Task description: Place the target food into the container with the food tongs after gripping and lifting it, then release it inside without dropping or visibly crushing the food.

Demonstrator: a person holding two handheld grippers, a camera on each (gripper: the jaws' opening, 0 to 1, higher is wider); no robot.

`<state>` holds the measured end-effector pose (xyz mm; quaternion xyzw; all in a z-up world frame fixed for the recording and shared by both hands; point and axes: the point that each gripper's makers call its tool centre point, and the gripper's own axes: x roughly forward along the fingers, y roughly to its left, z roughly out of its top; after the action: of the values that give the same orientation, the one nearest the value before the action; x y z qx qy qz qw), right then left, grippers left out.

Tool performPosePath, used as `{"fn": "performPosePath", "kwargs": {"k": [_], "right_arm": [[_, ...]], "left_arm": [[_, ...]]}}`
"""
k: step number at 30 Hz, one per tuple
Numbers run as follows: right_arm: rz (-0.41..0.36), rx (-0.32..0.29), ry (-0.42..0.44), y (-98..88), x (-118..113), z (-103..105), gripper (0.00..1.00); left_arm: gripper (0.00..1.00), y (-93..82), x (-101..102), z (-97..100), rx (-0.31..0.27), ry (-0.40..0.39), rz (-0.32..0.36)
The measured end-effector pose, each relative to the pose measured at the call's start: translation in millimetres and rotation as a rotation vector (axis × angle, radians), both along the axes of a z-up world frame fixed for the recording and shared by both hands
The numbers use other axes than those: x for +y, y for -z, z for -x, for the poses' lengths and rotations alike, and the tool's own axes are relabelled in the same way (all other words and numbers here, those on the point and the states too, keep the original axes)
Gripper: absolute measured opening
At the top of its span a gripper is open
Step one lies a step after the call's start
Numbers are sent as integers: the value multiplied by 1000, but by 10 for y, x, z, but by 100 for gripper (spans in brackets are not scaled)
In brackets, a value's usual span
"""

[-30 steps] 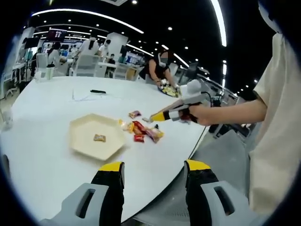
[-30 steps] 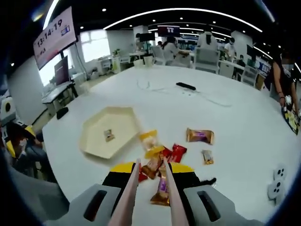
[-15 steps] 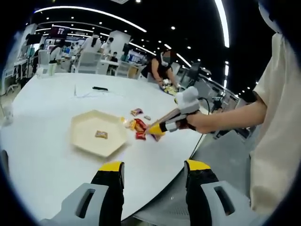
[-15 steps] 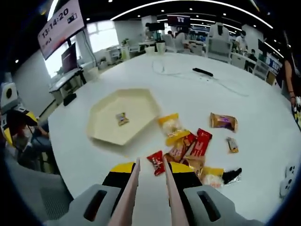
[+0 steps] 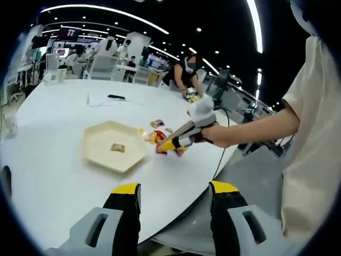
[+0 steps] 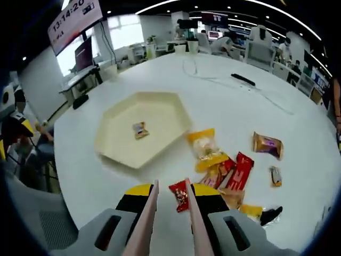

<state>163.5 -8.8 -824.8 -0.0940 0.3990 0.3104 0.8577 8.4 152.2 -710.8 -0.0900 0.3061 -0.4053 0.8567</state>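
One small red snack packet (image 6: 180,195) now lies flat on the white worktop (image 6: 266,114), between the tips of the pink food tongs (image 6: 166,221) gripped by the right hand-held gripper (image 6: 169,198); a second ago the tongs straddled other wrappers. The cream hexagonal tray (image 6: 139,127) sits closer, holding one small packet (image 6: 140,129). The left hand-held gripper (image 5: 173,196) stays released, off the worktop's edge.

White table (image 6: 298,117) bears hexagonal tray (image 6: 114,146) (snack packets (image 6: 234,168) beside).
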Motion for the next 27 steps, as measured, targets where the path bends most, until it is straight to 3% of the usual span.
{"fn": "performPosePath", "kwargs": {"k": [11,27], "right_arm": [[4,31,-21,65,43,68,27],[-14,61,-14,114,-97,391,27]], "left_arm": [[50,-7,-48,2,0,3,7],[50,-17,-33,43,-4,2,8]]}}
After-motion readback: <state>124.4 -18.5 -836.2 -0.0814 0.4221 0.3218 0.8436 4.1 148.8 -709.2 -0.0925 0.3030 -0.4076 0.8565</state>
